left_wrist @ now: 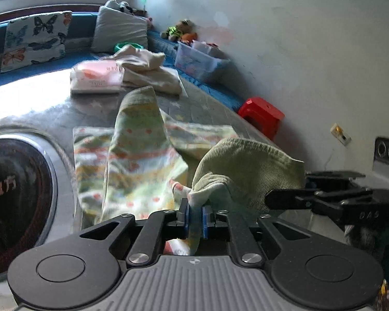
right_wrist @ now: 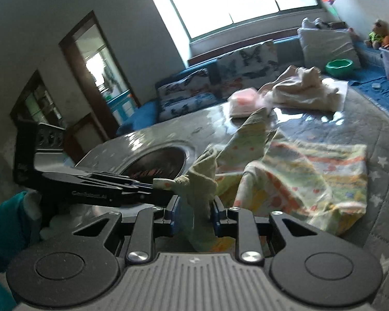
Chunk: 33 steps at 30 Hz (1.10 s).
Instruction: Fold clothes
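Note:
A pastel striped child's garment (left_wrist: 142, 160) with green ribbed cuffs lies partly lifted on the grey table (left_wrist: 51, 108). My left gripper (left_wrist: 195, 217) is shut on a thin edge of it beside one ribbed cuff (left_wrist: 246, 165). The right gripper (left_wrist: 285, 199) comes in from the right, close beside that cuff. In the right wrist view the right gripper (right_wrist: 194, 215) is shut on a bunched green cuff (right_wrist: 202, 178), and the garment (right_wrist: 311, 176) trails off to the right. The left gripper (right_wrist: 155, 184) holds the cloth just to its left, held by a hand in a teal sleeve (right_wrist: 2, 233).
A round dark hotplate (left_wrist: 13, 194) is set into the table on the left. Behind the garment are a pink-and-white packet (left_wrist: 96, 77) and a cream clothes pile (left_wrist: 147, 70). Butterfly cushions (left_wrist: 36, 41), a clear plastic box (left_wrist: 197, 62) and a red stool (left_wrist: 262, 116) line the bench and wall.

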Each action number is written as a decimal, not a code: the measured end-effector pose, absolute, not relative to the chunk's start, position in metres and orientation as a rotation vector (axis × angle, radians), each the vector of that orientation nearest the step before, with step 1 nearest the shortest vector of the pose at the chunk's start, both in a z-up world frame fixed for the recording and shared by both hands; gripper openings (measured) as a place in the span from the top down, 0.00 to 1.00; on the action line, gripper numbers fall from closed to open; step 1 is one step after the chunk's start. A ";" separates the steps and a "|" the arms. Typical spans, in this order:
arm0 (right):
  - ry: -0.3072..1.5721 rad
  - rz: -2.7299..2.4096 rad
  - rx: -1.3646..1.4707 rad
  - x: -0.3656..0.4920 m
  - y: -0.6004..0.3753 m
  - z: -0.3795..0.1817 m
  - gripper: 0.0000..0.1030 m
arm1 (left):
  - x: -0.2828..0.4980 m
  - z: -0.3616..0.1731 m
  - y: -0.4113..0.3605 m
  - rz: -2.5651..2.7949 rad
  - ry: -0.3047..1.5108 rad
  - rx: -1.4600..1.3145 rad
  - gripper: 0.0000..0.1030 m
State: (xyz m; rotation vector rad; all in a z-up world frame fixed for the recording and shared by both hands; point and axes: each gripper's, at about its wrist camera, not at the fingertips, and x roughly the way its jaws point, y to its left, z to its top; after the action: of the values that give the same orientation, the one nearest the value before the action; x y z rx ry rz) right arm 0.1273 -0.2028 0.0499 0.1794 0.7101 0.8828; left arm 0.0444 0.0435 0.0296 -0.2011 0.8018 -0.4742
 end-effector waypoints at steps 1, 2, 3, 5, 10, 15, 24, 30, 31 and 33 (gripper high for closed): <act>0.713 0.890 0.184 0.123 -0.204 0.050 0.67 | 0.041 0.027 0.045 -0.482 0.807 -0.195 0.90; 0.713 0.890 0.189 0.121 -0.206 0.051 0.59 | 0.037 0.024 0.046 -0.490 0.813 -0.189 0.90; 0.710 0.891 0.198 0.119 -0.209 0.052 0.57 | 0.034 0.022 0.046 -0.497 0.817 -0.181 0.90; 0.696 0.899 0.230 0.118 -0.214 0.056 0.52 | 0.029 0.018 0.046 -0.508 0.823 -0.158 0.90; 0.678 0.876 0.284 0.131 -0.215 0.060 0.52 | 0.022 0.011 0.039 -0.533 0.833 -0.118 0.90; 0.743 0.834 0.210 0.148 -0.193 0.040 0.52 | 0.018 0.004 0.037 -0.539 0.851 -0.086 0.88; 0.839 0.813 -0.047 0.131 -0.163 -0.003 0.55 | 0.018 0.033 0.056 -0.500 0.774 -0.060 0.71; 0.809 0.814 -0.122 0.119 -0.155 -0.002 0.54 | 0.063 0.040 0.030 -0.471 0.770 -0.044 0.59; 0.808 0.813 -0.123 0.119 -0.155 -0.001 0.54 | 0.071 0.036 0.024 -0.478 0.786 -0.043 0.59; 0.805 0.812 -0.120 0.120 -0.156 0.002 0.53 | 0.085 0.026 0.013 -0.487 0.815 -0.034 0.59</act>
State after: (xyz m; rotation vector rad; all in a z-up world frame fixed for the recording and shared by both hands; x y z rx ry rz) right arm 0.1197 -0.1565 0.0015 -0.1202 0.8052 0.8118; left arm 0.0850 0.0126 0.0264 -0.0340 0.8152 -0.4870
